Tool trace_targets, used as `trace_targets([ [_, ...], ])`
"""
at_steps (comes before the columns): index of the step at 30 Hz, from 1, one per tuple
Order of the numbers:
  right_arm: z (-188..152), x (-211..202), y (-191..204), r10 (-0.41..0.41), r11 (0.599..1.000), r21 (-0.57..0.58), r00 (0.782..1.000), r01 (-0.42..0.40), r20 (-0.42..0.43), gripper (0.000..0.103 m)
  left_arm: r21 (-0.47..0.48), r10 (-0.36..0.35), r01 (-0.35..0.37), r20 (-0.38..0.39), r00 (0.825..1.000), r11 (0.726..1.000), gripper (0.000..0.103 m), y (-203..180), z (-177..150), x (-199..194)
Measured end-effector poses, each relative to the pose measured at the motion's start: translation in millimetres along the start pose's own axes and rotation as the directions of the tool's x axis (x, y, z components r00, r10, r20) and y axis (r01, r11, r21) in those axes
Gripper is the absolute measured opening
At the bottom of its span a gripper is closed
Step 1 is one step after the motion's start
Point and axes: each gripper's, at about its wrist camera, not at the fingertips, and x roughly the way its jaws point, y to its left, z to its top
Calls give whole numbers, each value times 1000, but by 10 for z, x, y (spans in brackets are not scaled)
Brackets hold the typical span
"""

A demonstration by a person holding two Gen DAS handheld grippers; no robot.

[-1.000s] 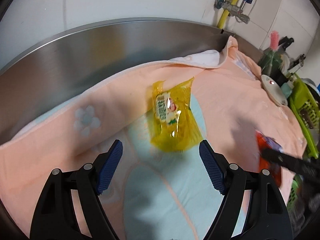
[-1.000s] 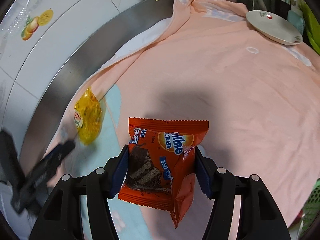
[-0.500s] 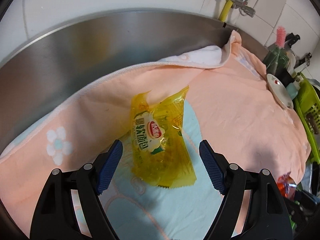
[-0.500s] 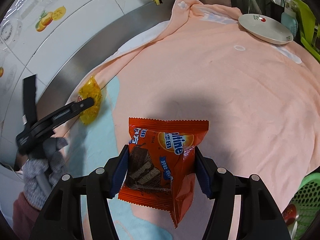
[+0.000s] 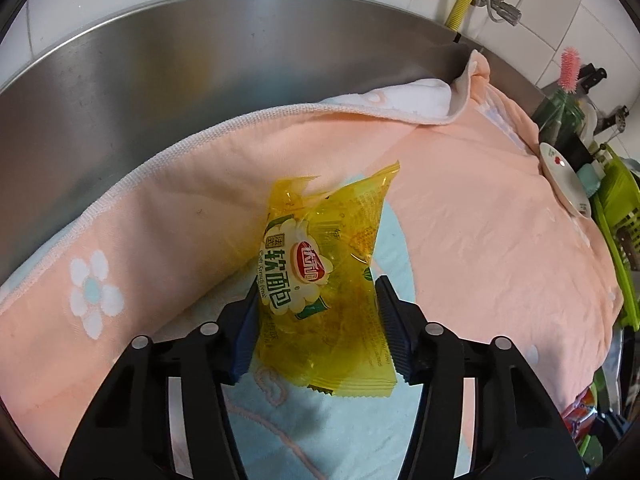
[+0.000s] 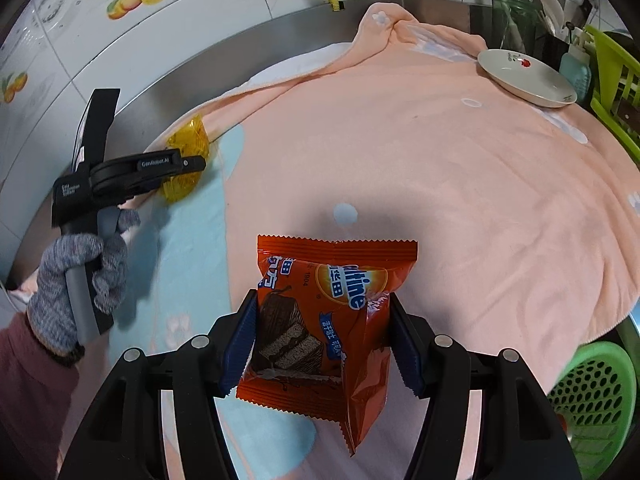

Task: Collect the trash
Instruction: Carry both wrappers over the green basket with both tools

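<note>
Our left tongs are closing around the crinkly yellow plastic wrapper at frame centre; our right tongs grip the orange foil snack packet, both for binning.

Yellow wrapper: clear yellow plastic w/ white-green label and red logo, crumpled, torn at its top edge, lying on the pink-and-blue towel near its steel-side hem. Orange wrapper: glossy snack pack w/ chocolate-cake picture, zigzag-cut ends, held upright off the towel; looks unopened, can't confirm.
</note>
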Motion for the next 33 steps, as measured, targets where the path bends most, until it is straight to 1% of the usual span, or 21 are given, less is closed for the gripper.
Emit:
trace_targets([
  [1,-24,-27,-8,1,1000,1,1000,-1,3,59,3,-10,10,1,1000,1000,48,-1,-13,-17],
  [6,-84,-136,-41,3,1000,22,1000,-4,18,59,3,-39,39,3,999,999,43,9,-88,-123],
  [9,-152,-213,-53,-3,1000,26,1000,3,27,59,-1,-60,60,2,998,998,43,12,-159,-229],
  [15,-347,-393,-108,-7,999,50,999,5,46,59,31,-104,103,20,994,994,41,-87,-386,-568],
  [18,-516,-527,-185,-14,997,77,998,9,59,59,48,-110,109,12,994,993,41,-157,-532,-708],
  [24,-725,-737,-330,-32,995,99,996,24,79,59,80,-181,179,18,983,981,40,-342,-887,-1039],
  [27,-891,-914,-490,-57,992,119,994,45,96,59,101,-219,217,18,975,971,40,-465,-1060,-1188],
  [29,-980,-992,-569,-83,990,127,991,70,102,59,122,-228,224,25,973,967,40,-559,-1146,-1273],
  [31,-1076,-1064,-671,-93,986,151,990,77,108,59,139,-245,238,31,969,961,40,-661,-1224,-1350],
  [33,-1177,-1130,-780,-111,981,169,988,91,109,59,163,-271,263,27,962,951,40,-796,-1310,-1427],
])
